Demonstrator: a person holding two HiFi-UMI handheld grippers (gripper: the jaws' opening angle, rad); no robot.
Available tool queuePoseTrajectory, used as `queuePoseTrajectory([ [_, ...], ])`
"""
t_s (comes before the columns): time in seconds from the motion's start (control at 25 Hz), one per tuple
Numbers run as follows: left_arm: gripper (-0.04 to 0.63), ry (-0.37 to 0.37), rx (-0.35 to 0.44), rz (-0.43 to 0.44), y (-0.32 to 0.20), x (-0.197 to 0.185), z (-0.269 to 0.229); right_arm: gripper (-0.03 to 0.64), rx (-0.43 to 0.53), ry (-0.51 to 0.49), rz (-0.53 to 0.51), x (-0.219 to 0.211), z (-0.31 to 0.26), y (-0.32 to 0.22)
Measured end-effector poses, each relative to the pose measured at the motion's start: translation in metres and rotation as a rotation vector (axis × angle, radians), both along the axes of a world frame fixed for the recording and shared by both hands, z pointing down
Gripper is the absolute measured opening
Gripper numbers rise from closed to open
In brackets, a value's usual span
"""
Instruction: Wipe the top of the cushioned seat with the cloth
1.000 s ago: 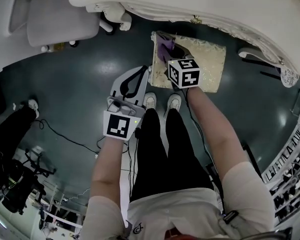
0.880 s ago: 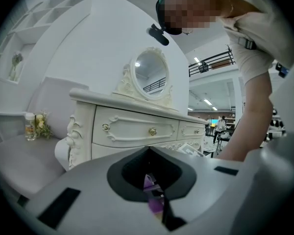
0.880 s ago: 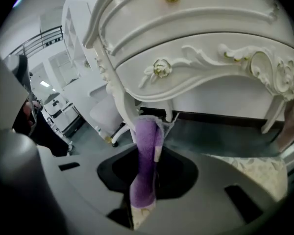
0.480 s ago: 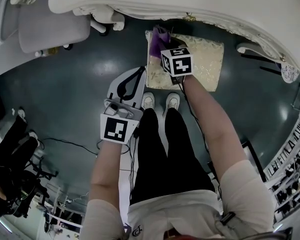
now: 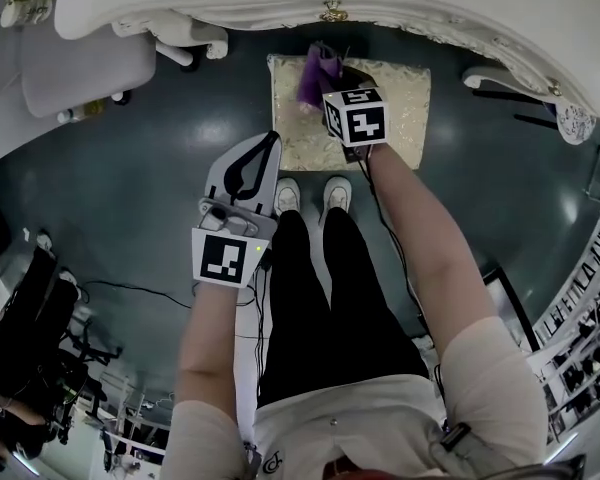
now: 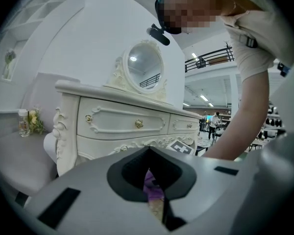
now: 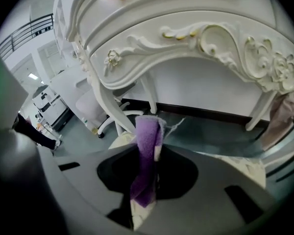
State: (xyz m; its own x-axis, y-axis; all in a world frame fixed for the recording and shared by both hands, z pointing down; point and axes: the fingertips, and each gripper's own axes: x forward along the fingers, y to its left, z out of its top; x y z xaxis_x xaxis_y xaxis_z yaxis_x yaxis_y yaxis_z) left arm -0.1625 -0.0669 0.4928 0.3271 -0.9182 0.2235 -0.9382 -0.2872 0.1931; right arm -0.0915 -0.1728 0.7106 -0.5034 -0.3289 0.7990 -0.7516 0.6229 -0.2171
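The right gripper [image 5: 332,80], jaws pinching the purple cloth [image 5: 311,80], is sliding it inward from the cushioned seat's [image 5: 400,118] left rear corner, so wiping is probably just getting under way, while the left gripper [image 5: 271,144] is idling over the floor, jaws pressed together, empty.

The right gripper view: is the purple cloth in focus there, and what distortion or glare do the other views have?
Right gripper view: the purple cloth is fairly sharp, the dressing table bows from the wide lens, the corners are black. Left gripper view: the left gripper near the lens is soft. Head view: straight edges curve, the dark floor shows a soft sheen.
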Motion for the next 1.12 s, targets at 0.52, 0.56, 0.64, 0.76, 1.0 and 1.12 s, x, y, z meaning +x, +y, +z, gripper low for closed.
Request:
queuePoseTrajectory([
  [0.52,0.012,-0.019,-0.013,0.048,-0.008,0.068,0.008,0.081,0.037,0.054,0.044,0.091,0.001,-0.025],
  [0.56,0.012,-0.015,-0.01,0.047,-0.009,0.072,0.008,0.081,0.041,0.057,0.045,0.096,0.001,-0.026],
  [0.64,0.012,-0.009,-0.006,0.048,-0.011,0.082,0.009,0.081,0.047,0.061,0.05,0.107,0.0,-0.028],
  [0.76,0.012,0.002,-0.002,0.06,-0.011,0.099,0.012,0.081,0.05,0.069,0.061,0.13,0.002,-0.031],
  [1.0,0.012,0.011,-0.022,0.099,-0.009,0.129,0.018,0.083,0.057,0.102,0.088,0.177,0.0,-0.039],
  [1.12,0.012,0.02,-0.025,0.118,-0.01,0.144,0.018,0.083,0.049,0.129,0.103,0.201,0.001,-0.04],
])
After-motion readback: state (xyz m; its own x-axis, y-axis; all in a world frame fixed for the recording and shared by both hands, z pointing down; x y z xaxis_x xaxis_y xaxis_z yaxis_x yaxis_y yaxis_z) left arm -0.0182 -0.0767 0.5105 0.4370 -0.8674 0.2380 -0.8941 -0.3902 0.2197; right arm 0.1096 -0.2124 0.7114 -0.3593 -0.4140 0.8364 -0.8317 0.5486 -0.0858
